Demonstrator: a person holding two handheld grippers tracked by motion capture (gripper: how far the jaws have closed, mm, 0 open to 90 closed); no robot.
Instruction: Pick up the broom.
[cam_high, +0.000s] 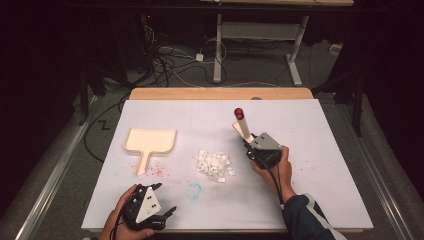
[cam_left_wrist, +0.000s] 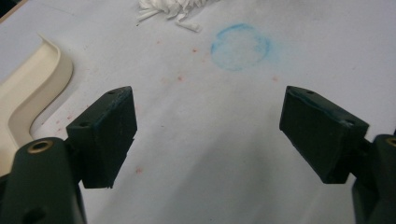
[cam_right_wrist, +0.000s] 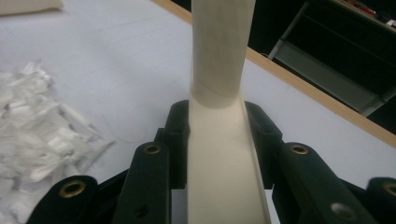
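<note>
Dustpan (cam_high: 150, 141) left of paper scraps (cam_high: 215, 165), brush (cam_high: 242, 126) right, all on table (cam_high: 320, 200)

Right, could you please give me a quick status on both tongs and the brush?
Right tongs shut on the brush, held beside the paper scraps. Left tongs open, holding nothing, near the dustpan. Nothing between brush and scraps.

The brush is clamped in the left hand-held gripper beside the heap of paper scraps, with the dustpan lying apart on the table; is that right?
Not quite: the right hand-held gripper clamps the brush, as the right gripper view shows. The left hand-held gripper is open. The rest holds: paper scraps beside it, dustpan apart.
</note>
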